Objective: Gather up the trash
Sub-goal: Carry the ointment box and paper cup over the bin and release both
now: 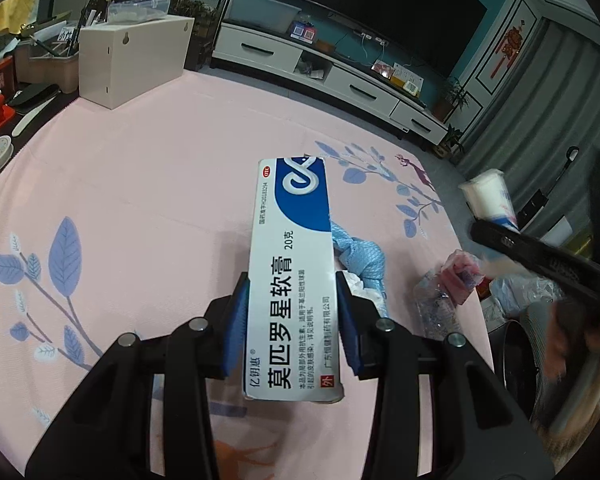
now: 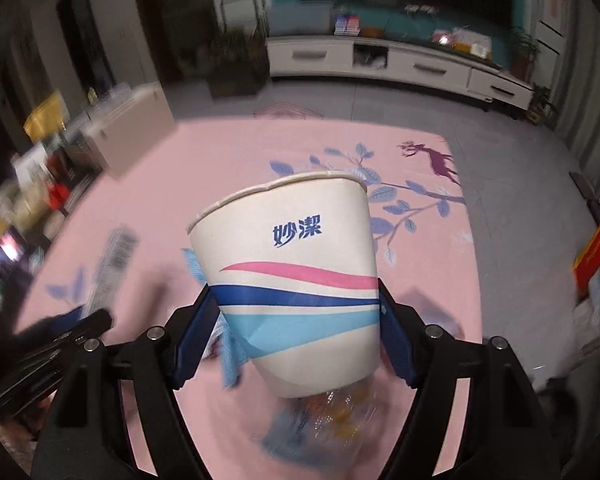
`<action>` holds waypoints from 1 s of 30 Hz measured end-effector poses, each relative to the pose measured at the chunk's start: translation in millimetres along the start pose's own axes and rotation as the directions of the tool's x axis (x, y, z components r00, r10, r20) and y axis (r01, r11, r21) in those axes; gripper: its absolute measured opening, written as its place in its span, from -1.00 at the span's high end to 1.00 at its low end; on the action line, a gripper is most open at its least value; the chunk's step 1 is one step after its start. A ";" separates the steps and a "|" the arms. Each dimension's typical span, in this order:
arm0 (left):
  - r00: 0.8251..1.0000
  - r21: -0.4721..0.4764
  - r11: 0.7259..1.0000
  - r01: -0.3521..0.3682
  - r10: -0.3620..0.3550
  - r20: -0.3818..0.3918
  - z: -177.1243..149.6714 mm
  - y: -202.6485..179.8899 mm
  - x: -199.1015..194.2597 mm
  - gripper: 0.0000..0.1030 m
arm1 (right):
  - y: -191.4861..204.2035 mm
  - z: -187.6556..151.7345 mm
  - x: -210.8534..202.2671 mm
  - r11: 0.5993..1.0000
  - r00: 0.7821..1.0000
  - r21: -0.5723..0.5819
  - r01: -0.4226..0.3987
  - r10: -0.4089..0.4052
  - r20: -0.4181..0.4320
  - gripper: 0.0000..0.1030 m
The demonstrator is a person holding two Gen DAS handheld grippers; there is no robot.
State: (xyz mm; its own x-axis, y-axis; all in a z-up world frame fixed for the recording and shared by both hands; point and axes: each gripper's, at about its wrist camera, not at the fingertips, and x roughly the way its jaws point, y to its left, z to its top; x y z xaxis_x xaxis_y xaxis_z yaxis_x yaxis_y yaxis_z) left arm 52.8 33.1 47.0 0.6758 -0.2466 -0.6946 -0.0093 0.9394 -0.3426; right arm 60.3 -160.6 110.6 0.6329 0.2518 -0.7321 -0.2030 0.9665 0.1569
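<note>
Clamped in my left tool [image 1: 290, 316], one ointment box [image 1: 290, 276] hangs over the pink mat [image 1: 140, 200]; my right tool [image 2: 298, 336] grips one paper cup [image 2: 292, 264] above two wrappers [image 1: 446, 292].

A pink leaf-printed tablecloth [image 1: 148, 184] carries a knotted blue cloth [image 1: 360, 258] and clear wrappers [image 1: 440, 304] near right.

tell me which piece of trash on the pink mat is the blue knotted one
The blue knotted cloth, just right of the ointment box held in the left gripper. The crumpled clear wrapper farther right is transparent with pink.
</note>
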 end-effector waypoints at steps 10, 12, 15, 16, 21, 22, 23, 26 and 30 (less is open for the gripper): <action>1.000 0.102 0.995 0.019 -0.020 0.004 -31.3 -33.6 -16.0 0.20 | -41.7 -88.1 -54.0 0.975 0.997 0.222 0.010 -0.028 0.078 -0.44; 0.999 0.125 0.992 0.024 -0.026 0.022 -33.7 -45.5 -24.8 0.20 | -50.4 -90.4 -65.1 0.974 0.995 0.227 0.012 -0.035 0.097 -0.44; 0.998 0.164 0.986 0.018 -0.028 0.057 -42.5 -69.2 -38.8 0.20 | -61.2 -92.1 -86.6 0.967 0.987 0.254 0.010 -0.051 0.154 -0.45; 0.997 0.164 0.986 0.028 -0.040 0.070 -46.8 -79.1 -45.7 0.20 | -64.4 -92.6 -92.9 0.966 0.984 0.258 0.007 -0.053 0.170 -0.45; 0.990 0.194 0.977 0.090 -0.108 0.088 -63.9 -120.6 -66.2 0.19 | -76.6 -100.1 -126.9 0.964 0.964 0.264 0.020 -0.088 0.250 -0.45; 0.988 0.216 0.972 0.096 -0.119 0.095 -68.3 -133.4 -70.8 0.19 | -79.4 -102.3 -135.3 0.964 0.957 0.265 0.037 -0.110 0.267 -0.45; 0.987 0.229 0.968 0.100 -0.126 0.100 -70.9 -141.0 -73.6 0.19 | -81.4 -103.7 -140.4 0.962 0.953 0.267 0.048 -0.124 0.277 -0.45; 0.979 0.263 0.955 0.138 -0.172 0.111 -79.5 -169.3 -83.0 0.19 | -91.0 -108.4 -159.9 0.956 0.934 0.284 0.069 -0.162 0.319 -0.45; 0.971 0.305 0.938 0.166 -0.210 0.115 -91.7 -205.5 -86.8 0.18 | -110.4 -118.6 -185.2 0.936 0.906 0.333 0.114 -0.236 0.352 -0.45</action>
State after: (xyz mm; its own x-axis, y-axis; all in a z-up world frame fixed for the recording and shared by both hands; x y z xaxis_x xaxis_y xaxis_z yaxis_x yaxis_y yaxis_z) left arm -71.5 -160.4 119.7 0.7429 -0.4090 -0.5299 0.3284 0.9125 -0.2438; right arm -123.1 -319.8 150.2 0.8840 0.0178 -0.4671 0.1311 0.9497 0.2842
